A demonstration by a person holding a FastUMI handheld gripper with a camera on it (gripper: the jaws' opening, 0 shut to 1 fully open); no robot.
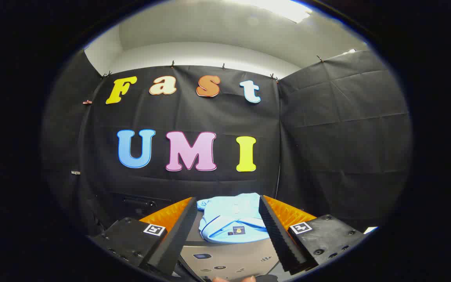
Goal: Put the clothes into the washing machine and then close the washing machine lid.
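Note:
A light blue shirt (231, 221) with a dark trim and a small dark label lies folded on the light grey top of the washing machine (229, 256). It sits just ahead of my fingers and partly between their tips. My gripper (227, 200) is open, with the fingers spread wide on either side of the shirt and not touching it. The machine's panel with small buttons shows below the shirt, between the fingers. Whether the surface under the shirt is the lid I cannot tell.
A dark box-like object with a handle (139, 203) stands behind and left of the machine, against the booth wall. Black cloth walls close off the back and the right side. A person's fingertips (233, 279) show just under the gripper.

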